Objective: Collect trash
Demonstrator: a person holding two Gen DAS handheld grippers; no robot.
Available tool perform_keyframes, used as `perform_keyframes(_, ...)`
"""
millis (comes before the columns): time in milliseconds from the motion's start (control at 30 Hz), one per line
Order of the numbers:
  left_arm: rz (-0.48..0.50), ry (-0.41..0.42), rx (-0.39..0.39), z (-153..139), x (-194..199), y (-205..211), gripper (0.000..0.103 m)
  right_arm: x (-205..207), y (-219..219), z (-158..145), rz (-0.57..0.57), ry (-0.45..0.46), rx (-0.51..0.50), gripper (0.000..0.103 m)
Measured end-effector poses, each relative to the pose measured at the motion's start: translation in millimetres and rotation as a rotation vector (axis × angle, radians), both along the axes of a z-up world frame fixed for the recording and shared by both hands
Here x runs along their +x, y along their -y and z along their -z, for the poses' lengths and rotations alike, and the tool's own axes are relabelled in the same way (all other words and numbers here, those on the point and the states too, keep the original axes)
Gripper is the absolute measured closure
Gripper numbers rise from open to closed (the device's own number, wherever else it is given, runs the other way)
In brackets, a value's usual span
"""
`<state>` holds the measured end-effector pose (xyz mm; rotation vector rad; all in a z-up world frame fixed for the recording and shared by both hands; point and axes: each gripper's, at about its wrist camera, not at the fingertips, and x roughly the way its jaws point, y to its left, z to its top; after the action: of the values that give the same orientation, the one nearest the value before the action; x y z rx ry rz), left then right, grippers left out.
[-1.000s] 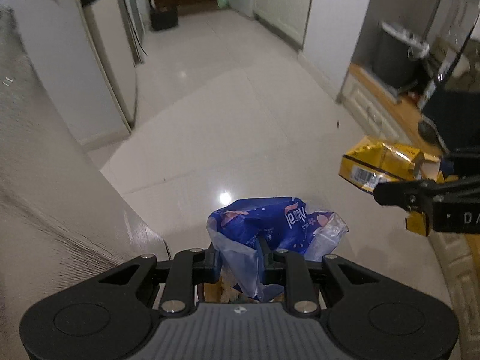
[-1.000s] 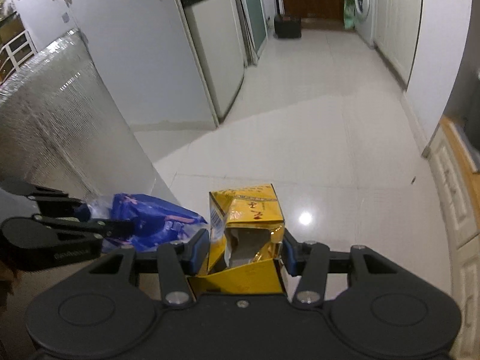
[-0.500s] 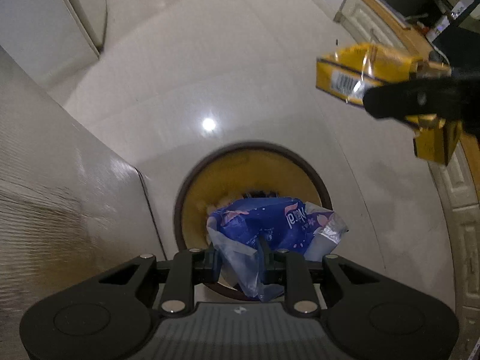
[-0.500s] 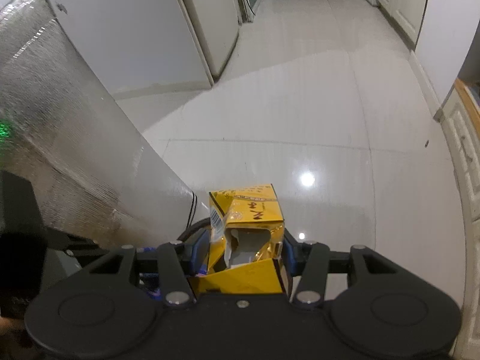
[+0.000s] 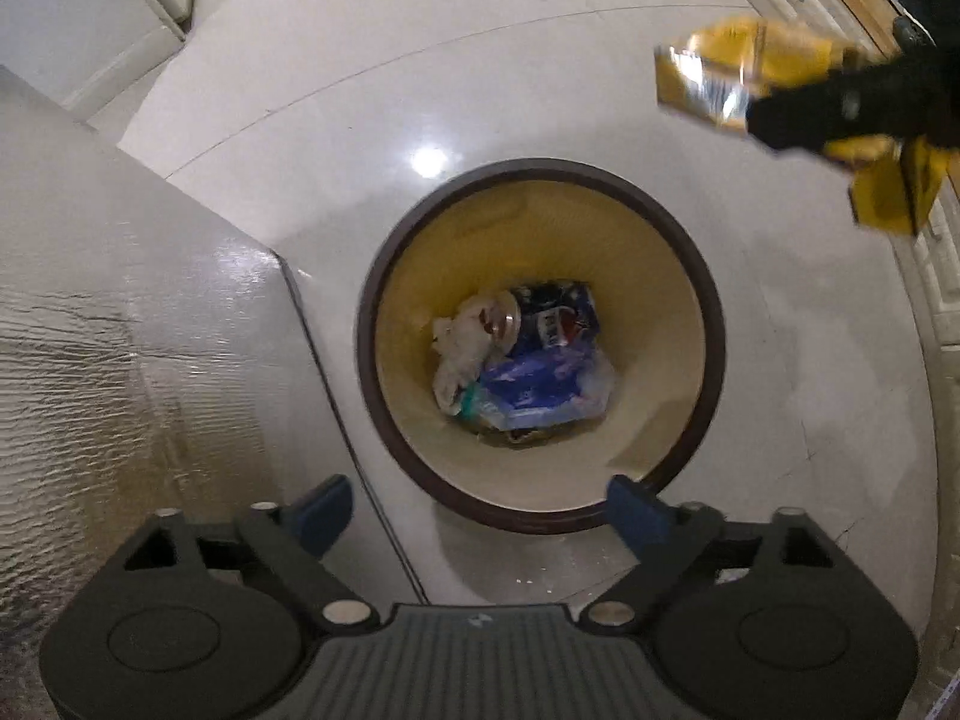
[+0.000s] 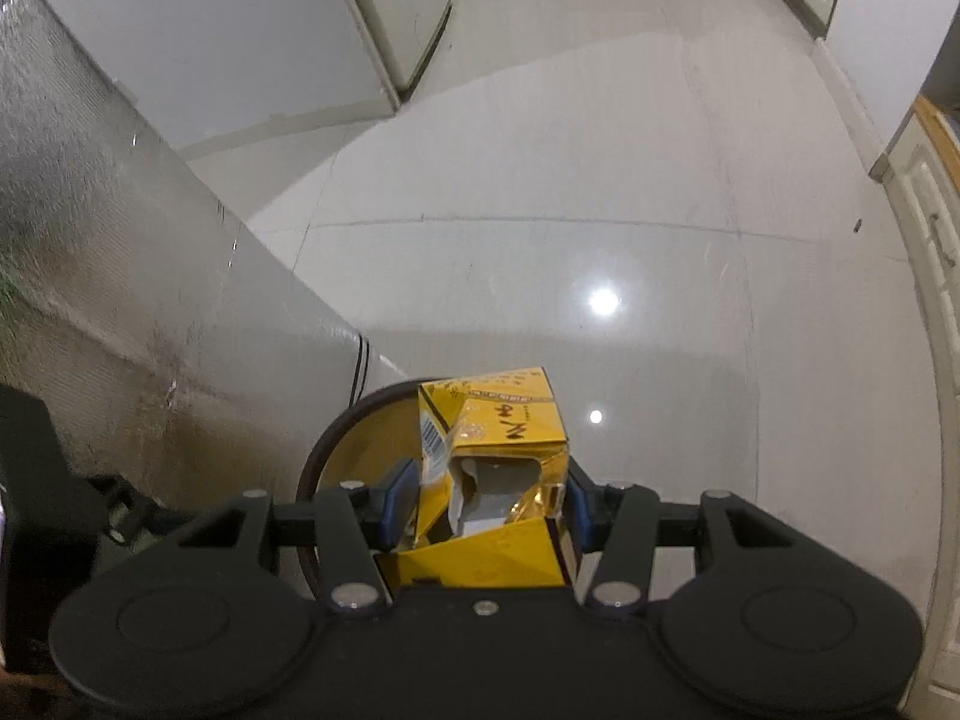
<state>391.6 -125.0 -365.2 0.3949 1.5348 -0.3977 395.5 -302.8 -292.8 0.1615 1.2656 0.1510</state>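
Straight below my left gripper (image 5: 480, 510) stands a round bin (image 5: 684, 252) with a dark brown rim and pale yellow inside. The left jaws are opening wide and nothing is between them. The blue plastic wrapper (image 5: 540, 381) lies at the bin's bottom with a can (image 5: 552, 315) and crumpled white paper (image 5: 465, 342). My right gripper (image 6: 486, 495) is shut on a torn yellow carton (image 6: 498, 420), held above the bin's rim (image 6: 336, 438). The same yellow carton (image 5: 750, 84) shows blurred at the upper right of the left wrist view.
A silver foil-covered panel (image 5: 120, 330) rises right beside the bin on the left. White tiled floor (image 6: 540, 180) spreads beyond. A white appliance (image 6: 384, 18) stands at the far left, white cabinet fronts with a wooden top (image 6: 924, 192) run along the right.
The left jaws have opened and the blue wrapper has dropped into the bin. Both grippers have sunk toward the bin; the right one still holds the carton.
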Motion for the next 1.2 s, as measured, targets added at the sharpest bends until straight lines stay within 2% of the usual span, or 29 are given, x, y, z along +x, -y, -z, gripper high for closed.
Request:
perform_keyframes(67, -0.013, 0.009, 0.007, -3, 1, -5, 0.001, 0, -4, 8, -0.015, -0.018, 0.016, 0.052)
perform_keyframes(200, -0.024, 0.000, 0.029, -5, 2, -16, 0.000, 1, -11, 19, 0.006, -0.042, 0.122, 0.050)
perform_keyframes(267, -0.027, -0.008, 0.037, -5, 3, -20, 0.000, 1, -13, 24, 0.033, -0.064, 0.194, 0.030)
perform_keyframes(300, -0.030, -0.012, 0.038, -4, 4, -21, 0.000, 1, -13, 25, 0.039, -0.072, 0.213, 0.004)
perform_keyframes(333, -0.035, -0.016, 0.038, -5, 5, -22, 0.000, 0, -16, 26, 0.035, -0.073, 0.219, 0.001)
perform_keyframes(700, -0.029, -0.014, 0.037, -24, 1, -19, 0.000, -18, -12, 23, -0.034, -0.089, 0.121, 0.000)
perform_keyframes(967, -0.034, 0.040, 0.024, -57, -3, -18, 0.000, -25, -3, -1, -0.030, -0.038, 0.096, 0.000)
perform_keyframes(1200, -0.033, 0.124, 0.028, -88, -12, -11, 0.000, -37, 5, -30, -0.010, 0.009, 0.086, 0.000)
